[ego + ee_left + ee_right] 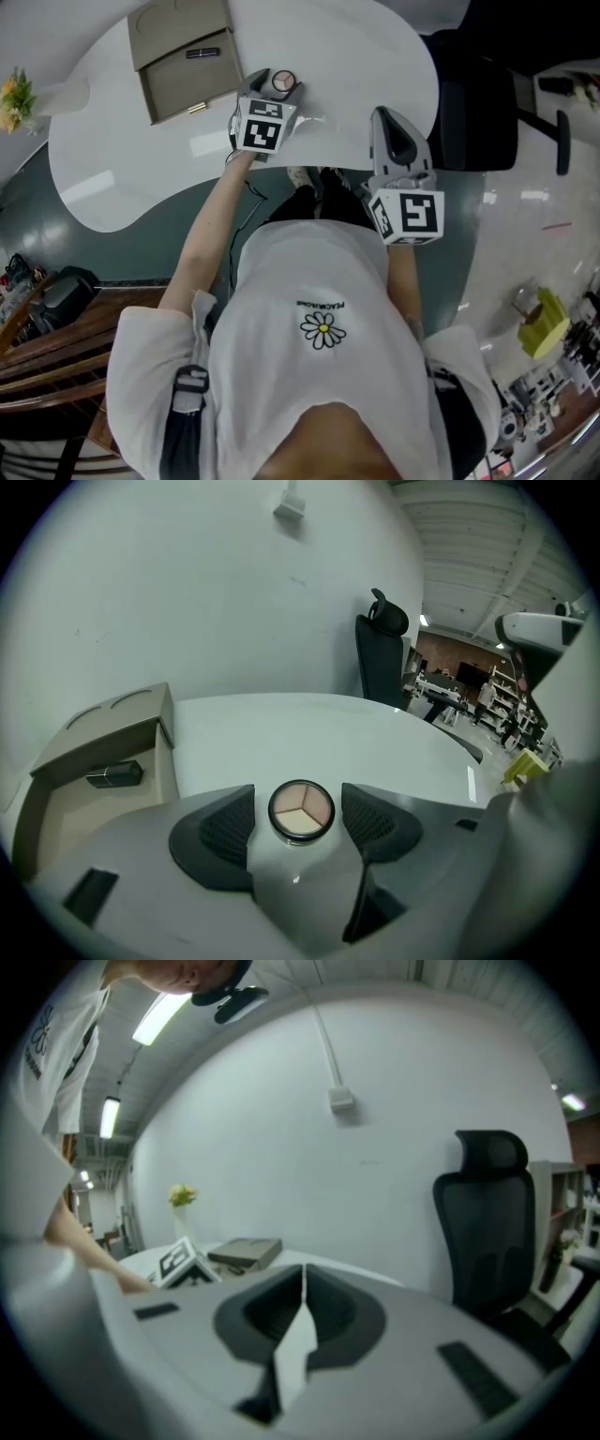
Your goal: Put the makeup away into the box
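A round compact (284,82) with three powder shades lies on the white table (366,56), its lid off or open. My left gripper (277,87) is open around it. In the left gripper view the compact (301,810) sits between the two dark pads (225,829) with a gap on each side. The beige box (173,84) stands open at the far left, and a dark lipstick (202,53) lies inside; it shows as box (66,822) and lipstick (115,775) in that view too. My right gripper (382,116) is shut and empty, hovering at the table's near edge (302,1283).
A black office chair (478,112) stands to the right of the table, and fills the right side of the right gripper view (492,1232). A vase of yellow flowers (14,98) sits at the far left end. Wooden furniture (47,347) is at the lower left.
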The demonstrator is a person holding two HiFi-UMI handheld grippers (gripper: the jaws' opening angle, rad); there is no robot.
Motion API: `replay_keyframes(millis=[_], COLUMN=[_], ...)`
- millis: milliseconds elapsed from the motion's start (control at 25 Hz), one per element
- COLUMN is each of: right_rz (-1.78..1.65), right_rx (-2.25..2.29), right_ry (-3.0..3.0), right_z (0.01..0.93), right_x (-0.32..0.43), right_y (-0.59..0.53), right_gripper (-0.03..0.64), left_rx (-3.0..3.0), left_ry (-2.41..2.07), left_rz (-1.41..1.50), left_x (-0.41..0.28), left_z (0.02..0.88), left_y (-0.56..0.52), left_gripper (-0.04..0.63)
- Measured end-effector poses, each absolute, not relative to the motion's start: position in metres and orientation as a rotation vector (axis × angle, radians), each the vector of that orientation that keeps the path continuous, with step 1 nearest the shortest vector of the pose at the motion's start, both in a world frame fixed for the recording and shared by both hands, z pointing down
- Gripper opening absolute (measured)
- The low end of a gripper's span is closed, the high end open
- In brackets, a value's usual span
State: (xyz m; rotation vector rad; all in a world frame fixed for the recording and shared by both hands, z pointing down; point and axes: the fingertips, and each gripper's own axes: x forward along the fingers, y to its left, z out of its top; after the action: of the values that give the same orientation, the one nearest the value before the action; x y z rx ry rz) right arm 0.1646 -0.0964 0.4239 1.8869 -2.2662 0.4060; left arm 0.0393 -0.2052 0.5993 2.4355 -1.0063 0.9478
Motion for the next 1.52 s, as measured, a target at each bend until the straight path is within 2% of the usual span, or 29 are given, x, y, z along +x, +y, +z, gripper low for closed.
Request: replay_keyframes(millis=[400,720,1120,1520], right_rz=[0.443,0.43,0.268,0.01], right_rx=[1.876,1.848,1.752,1.505], right_ry=[-2.274,-2.31,-2.431,-2.65], right_z=[0.434,0.43,0.389,0.335], right_x=[0.162,0.158,0.133,0.062], right_y=[-0.1,-0.105,-0.123,-0.148], right_gripper=[0.031,0.031,0.031,0.031], left_rx=[2.448,2.459,2.609,2.665], left_ry=[-0.973,-0.985,-1.209,-1.596], left_rz=[1.036,0.962,0.591,0.222], left_x=[0.043,0.048,0.043,-0.039], left_z=[0.607,0.588,0.448,0.319], left_y=[-0.208,-0.214,-0.248,-0.214], left_gripper=[0.245,0.241,0.239,0.239])
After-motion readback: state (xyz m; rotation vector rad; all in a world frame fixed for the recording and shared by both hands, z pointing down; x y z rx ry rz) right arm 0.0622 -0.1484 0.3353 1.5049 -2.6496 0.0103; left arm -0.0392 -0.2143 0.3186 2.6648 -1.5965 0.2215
